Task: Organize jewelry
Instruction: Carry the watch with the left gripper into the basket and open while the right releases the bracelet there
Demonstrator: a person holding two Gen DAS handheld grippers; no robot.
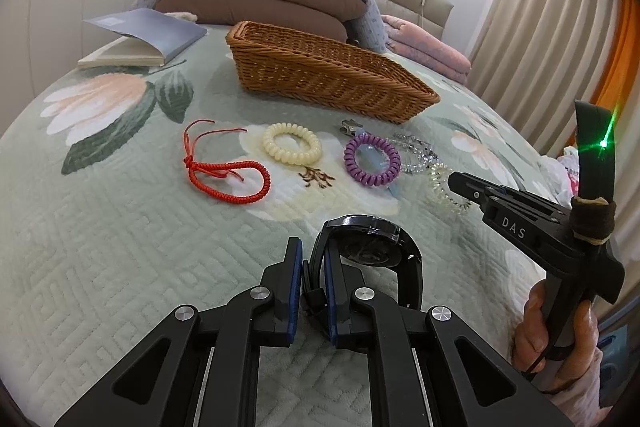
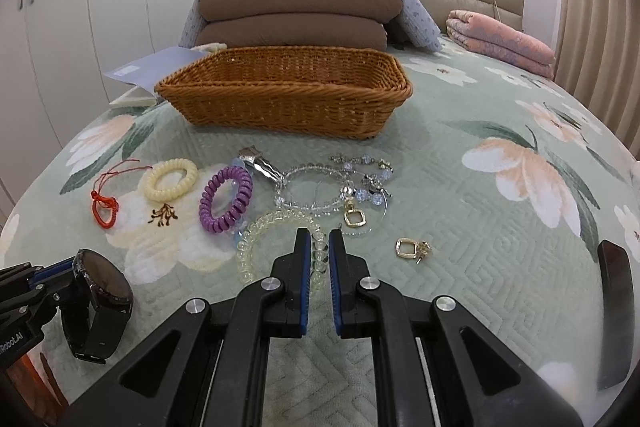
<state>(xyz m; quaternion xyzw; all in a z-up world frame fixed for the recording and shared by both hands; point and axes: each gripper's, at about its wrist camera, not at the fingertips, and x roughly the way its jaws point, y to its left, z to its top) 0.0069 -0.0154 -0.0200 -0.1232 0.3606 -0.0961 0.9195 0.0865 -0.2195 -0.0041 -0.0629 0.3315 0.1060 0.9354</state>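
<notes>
My left gripper (image 1: 312, 257) is shut on the strap of a black wristwatch (image 1: 370, 247), which stands just off the green floral bedspread (image 1: 120, 247). The right wrist view shows that watch (image 2: 102, 291) at lower left. My right gripper (image 2: 320, 243) is shut on a clear coil hair tie (image 2: 256, 239); from the left view it (image 1: 460, 185) reaches over that tie (image 1: 438, 183). In a row lie a red cord bracelet (image 1: 228, 175), a cream coil tie (image 1: 292, 143), a purple coil tie (image 1: 372, 161), a silver clip (image 2: 260, 163), crystal bead bracelets (image 2: 312, 191) and two gold earrings (image 2: 412, 249).
A wicker basket (image 2: 280, 95) stands behind the jewelry; I see nothing inside it. An open book (image 1: 148, 35) lies to its left. Folded brown duvets (image 2: 296, 15) and a pink blanket (image 2: 500, 35) sit by the headboard. A hand (image 1: 556, 331) holds the right gripper's handle.
</notes>
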